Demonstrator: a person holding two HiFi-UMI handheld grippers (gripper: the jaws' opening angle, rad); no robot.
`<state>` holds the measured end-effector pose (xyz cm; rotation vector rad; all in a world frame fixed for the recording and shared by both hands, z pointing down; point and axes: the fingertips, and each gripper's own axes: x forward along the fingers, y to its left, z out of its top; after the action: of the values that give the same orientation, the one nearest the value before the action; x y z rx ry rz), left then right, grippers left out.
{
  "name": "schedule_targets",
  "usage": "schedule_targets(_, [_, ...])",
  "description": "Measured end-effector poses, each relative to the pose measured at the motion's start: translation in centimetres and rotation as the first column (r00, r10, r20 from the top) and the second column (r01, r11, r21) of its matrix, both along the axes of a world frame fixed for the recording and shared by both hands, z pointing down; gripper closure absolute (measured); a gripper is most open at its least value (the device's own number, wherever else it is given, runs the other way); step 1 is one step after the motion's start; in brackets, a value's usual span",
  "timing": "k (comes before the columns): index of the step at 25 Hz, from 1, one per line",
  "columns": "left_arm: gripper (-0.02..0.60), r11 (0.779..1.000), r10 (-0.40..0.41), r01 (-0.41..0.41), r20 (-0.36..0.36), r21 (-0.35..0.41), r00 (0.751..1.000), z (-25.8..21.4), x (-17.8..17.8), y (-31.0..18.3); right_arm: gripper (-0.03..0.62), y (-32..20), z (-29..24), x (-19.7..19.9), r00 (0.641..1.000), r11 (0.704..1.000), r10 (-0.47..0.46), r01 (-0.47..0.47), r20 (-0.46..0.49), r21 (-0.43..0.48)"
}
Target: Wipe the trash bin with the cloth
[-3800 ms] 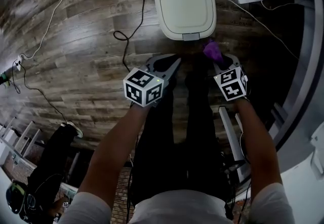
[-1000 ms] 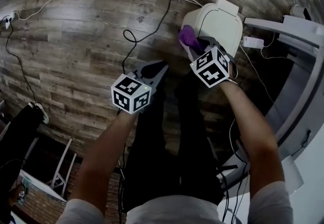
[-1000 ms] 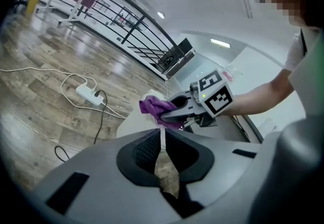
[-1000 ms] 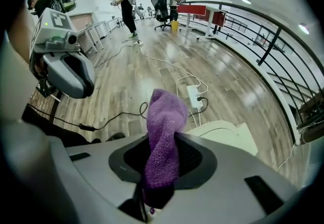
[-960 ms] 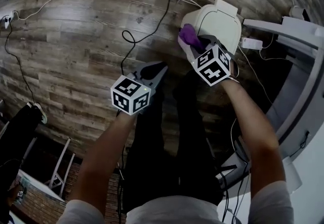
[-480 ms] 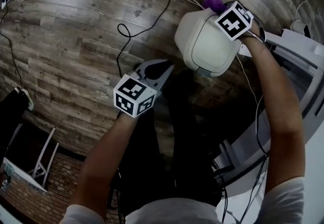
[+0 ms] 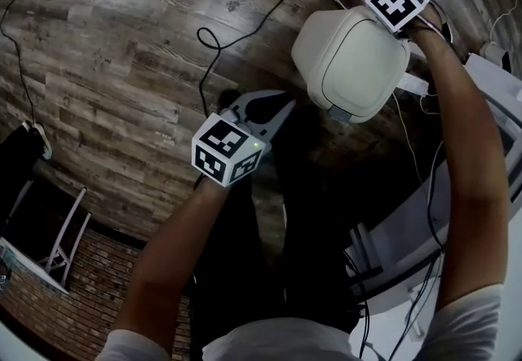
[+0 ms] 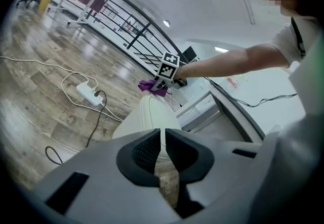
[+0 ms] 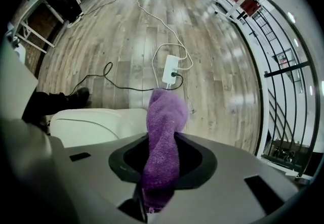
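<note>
On the floor (image 7: 122,41), far right, stands the bin (image 7: 351,62). The right gripper (image 9: 161,163), clamped on the purple cloth (image 9: 166,112), reaches over the bin's far edge. The left gripper (image 8: 162,139) hangs nearer, closed on nothing. This looks like the wiping step. Next, the cloth should be pressed to the bin and dragged across it.

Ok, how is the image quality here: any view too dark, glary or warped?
Head view: dim, the legs below the trash bin nearly lost in shadow, floor planks bowed by the lens. Left gripper view: bright, ceiling lights blown out, a mosaic patch top right, dark corners. Right gripper view: the purple cloth sharp, sheen on those planks, the railing bent into an arc.
</note>
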<state>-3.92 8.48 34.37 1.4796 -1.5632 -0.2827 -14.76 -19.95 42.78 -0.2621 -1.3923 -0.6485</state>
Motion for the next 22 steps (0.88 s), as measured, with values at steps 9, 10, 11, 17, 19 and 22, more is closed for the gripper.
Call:
schedule_targets(9, [0.552,1.0,0.006,-0.006,-0.005,-0.003,1.0,0.3,0.1,0.2,0.487,0.3,1.5,-0.6,0.995,0.994,0.101,-0.101,-0.001,-0.047])
schedule_targets(10, [0.552,1.0,0.006,-0.006,-0.005,-0.003,1.0,0.3,0.1,0.2,0.487,0.4,1.5,-0.7,0.995,0.994,0.1,-0.1,-0.004,-0.051])
schedule_targets(11, [0.552,1.0,0.006,-0.006,-0.006,-0.002,1.0,0.3,0.0,0.2,0.487,0.5,1.5,-0.8,0.995,0.994,0.098,-0.098,-0.008,-0.053])
schedule_targets(17, [0.552,1.0,0.003,-0.003,-0.008,0.0,1.0,0.3,0.2,0.3,0.487,1.3,1.6,-0.5,0.998,0.997,0.05,-0.053,-0.039,-0.064])
schedule_targets(19, [0.552,1.0,0.002,-0.002,-0.01,0.001,1.0,0.4,0.2,0.3,0.487,1.5,1.6,-0.2,0.998,0.998,0.03,-0.034,-0.054,-0.06])
schedule_targets(22, [0.552,1.0,-0.003,0.003,-0.017,0.001,1.0,0.5,0.2,0.4,0.487,1.9,1.7,-0.2,0.998,0.997,0.017,-0.021,-0.061,-0.07])
